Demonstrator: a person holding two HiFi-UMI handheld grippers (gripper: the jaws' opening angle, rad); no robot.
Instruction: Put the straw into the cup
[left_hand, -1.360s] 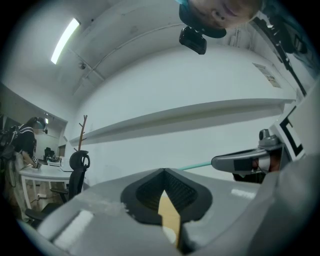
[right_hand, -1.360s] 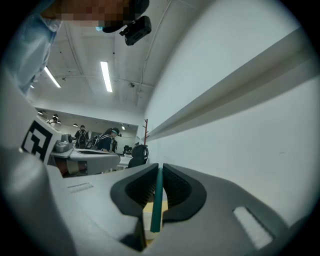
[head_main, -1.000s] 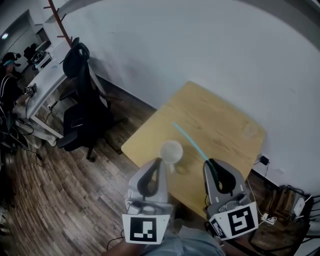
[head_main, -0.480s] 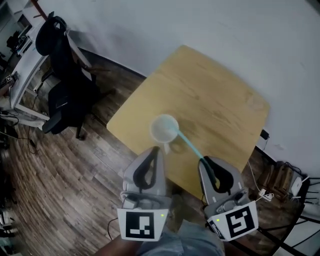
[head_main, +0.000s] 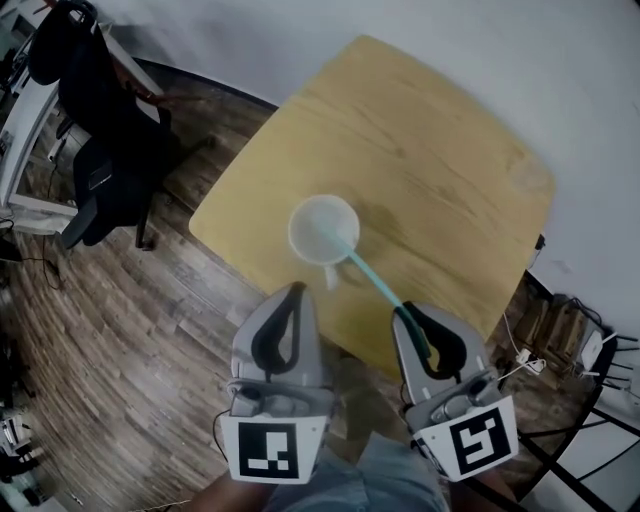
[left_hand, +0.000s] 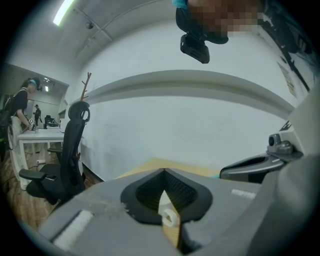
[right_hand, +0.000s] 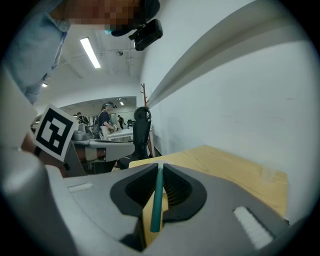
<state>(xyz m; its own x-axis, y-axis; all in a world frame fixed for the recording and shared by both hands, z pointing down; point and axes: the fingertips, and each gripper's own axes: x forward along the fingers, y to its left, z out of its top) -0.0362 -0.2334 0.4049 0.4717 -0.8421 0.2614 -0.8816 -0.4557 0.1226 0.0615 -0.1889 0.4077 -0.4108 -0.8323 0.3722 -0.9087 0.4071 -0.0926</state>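
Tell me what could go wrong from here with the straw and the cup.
1. The right tongs grip the straw near one end; its long free end, over the cup, could waver and catch the rim.
2. The left tongs are shut and apart from the cup, so nothing steadies it; a push from the straw might tip it.
3. The cup stands near the table's near edge and might slide off.

Ahead of the tools: one cup (head_main: 323, 228), one straw (head_main: 365, 270), one table (head_main: 440, 170). Two grippers are present: left gripper (head_main: 293, 292), right gripper (head_main: 405, 314). One office chair (head_main: 95, 170) lies far left.
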